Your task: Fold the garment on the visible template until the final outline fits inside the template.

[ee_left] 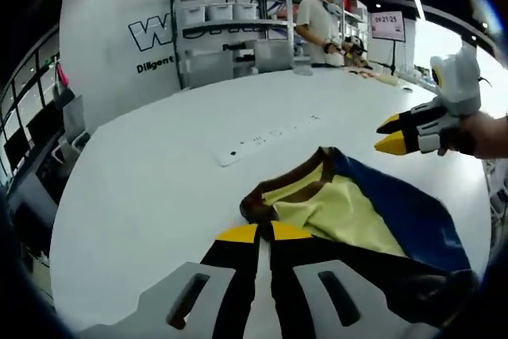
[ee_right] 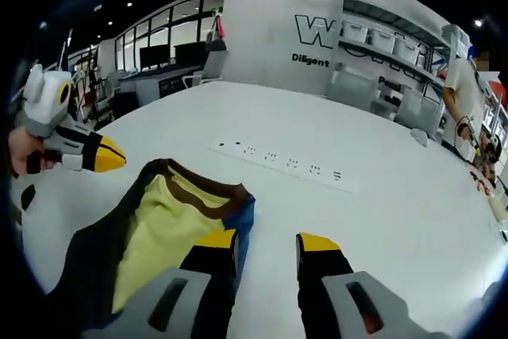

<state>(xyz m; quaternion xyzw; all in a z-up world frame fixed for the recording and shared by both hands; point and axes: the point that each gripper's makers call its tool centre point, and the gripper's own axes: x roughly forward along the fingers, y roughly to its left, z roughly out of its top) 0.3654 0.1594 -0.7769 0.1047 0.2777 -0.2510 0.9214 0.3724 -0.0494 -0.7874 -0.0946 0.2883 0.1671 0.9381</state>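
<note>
Yellow-tipped black jaws of the left tool (ee_left: 263, 233) rise at the bottom of the left gripper view, pressed tip to tip with nothing visibly caught between them, though they sit right at the near edge of the cloth. In the right gripper view the right tool (ee_right: 267, 241) stands with its jaws parted by a clear gap and holds nothing; its left tip overlaps the blue edge of the cloth in that view, and I cannot tell whether it touches.

Just beyond both tools lies the garment of pale yellow, royal blue and dark brown fabric (ee_left: 355, 213), bunched on the smooth white bench (ee_left: 159, 164). It is partly gathered: a brown-trimmed opening faces up, yellow lining shows, and the blue panel is thrown to one side. No template outline can be made out under or around it, so the fit cannot be judged; by my reading the folding is at an early-to-middle stage, with flattening and squaring of the edges left to do.

Its long axis runs from the brown-trimmed end, nearer the bench's middle, back towards the person holding the tools.

Further out, a white power strip (ee_right: 286, 164) lies flat, well apart from the cloth. Beyond it stand grey shelves with white bins (ee_left: 226, 25).
</note>
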